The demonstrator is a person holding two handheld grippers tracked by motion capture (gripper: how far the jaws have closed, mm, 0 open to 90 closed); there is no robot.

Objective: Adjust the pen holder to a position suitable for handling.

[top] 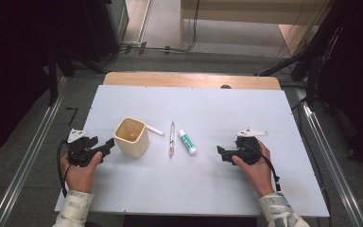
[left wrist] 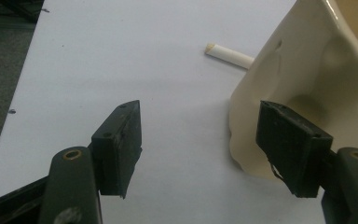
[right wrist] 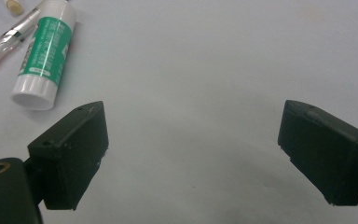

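- Where the white table (top: pixel 217 189) is seen from the high view, a cream cup (top: pixel 132 137) is found standing upright at left of centre, mouth up.
- Left gripper (top: pixel 108 144) is held just beside the cup, at its left, tips pointed toward the cup's side.
- In the left gripper view its jaws are seen spread apart; one pad sits in front of the cup's lower wall, the other over bare table. No squeeze on the cup is seen; whether the near pad touches the wall cannot be told.
- A short white stick (top: pixel 155 130) is noted behind the cup's right side, lying flat; its end is seen past the cup in the left gripper view (left wrist: pixel 228 55).
- A clear pen (top: pixel 171 139) and a green-and-white glue stick (top: pixel 187 142) are laid side by side at mid-table, apart from each other.
- Right gripper (top: pixel 221 152) is held right of the glue stick, well apart from it, jaws wide and empty over bare table.
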